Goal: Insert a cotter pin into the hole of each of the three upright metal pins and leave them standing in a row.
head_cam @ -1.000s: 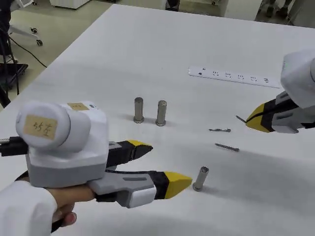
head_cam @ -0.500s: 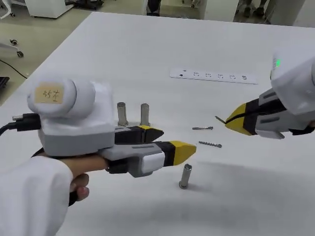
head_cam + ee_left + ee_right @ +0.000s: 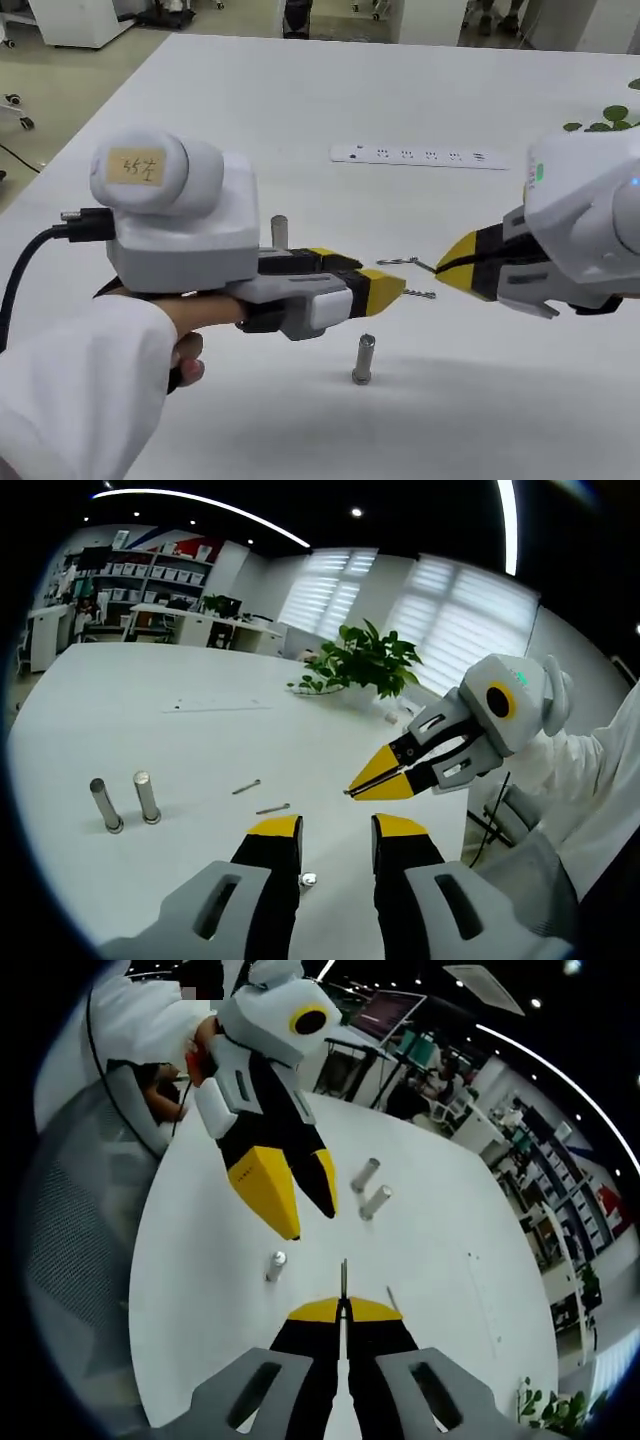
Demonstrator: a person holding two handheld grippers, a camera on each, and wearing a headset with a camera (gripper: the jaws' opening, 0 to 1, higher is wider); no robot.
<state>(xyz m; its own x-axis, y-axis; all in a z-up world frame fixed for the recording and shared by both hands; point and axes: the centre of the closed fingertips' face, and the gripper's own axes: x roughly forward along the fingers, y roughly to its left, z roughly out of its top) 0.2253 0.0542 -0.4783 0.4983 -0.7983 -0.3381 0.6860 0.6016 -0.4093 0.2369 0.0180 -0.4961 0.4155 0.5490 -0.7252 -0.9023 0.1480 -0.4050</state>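
Aloft over the white table, left gripper held level, jaws slightly apart and empty, right gripper facing it tip to tip, clamped on a cotter pin

In the head view the left gripper hides most of two upright pins (one of them wholly).

The surface is viewed from above by the head camera and closely, from opposed sides, by 2 gripper cameras, with the metal pins shared.
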